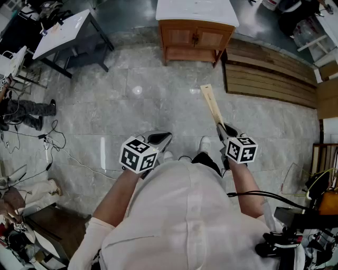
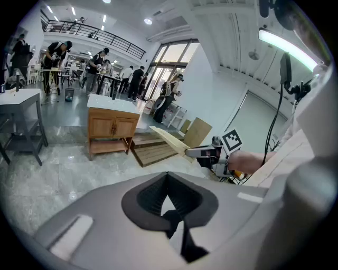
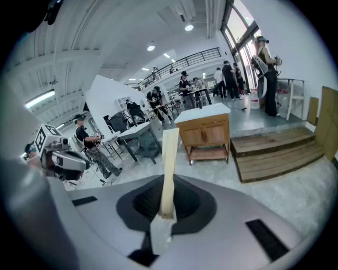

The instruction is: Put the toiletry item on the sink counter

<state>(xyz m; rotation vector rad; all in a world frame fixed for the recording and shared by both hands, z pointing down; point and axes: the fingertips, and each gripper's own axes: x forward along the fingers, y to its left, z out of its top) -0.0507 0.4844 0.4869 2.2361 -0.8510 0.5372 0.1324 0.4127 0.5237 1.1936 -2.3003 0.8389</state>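
A long, flat, cream-coloured toiletry item [image 1: 212,107] sticks forward out of my right gripper [image 1: 222,130], whose jaws are shut on its near end. The right gripper view shows the item [image 3: 169,166] rising upright from between the jaws of the right gripper [image 3: 162,213]. It also appears in the left gripper view as the pale item [image 2: 168,139]. My left gripper [image 1: 161,138] is shut with nothing in it, as the left gripper [image 2: 170,206] shows in its own view. The sink counter [image 1: 196,11], a white top on a wooden cabinet [image 3: 204,133], stands several steps ahead across the floor.
A grey table [image 1: 67,30] stands at the far left. Low wooden steps [image 1: 268,79] lie right of the cabinet. Cables [image 1: 48,141] trail on the marble floor at the left, beside a person's legs [image 1: 25,111]. Several people stand in the background [image 2: 97,60].
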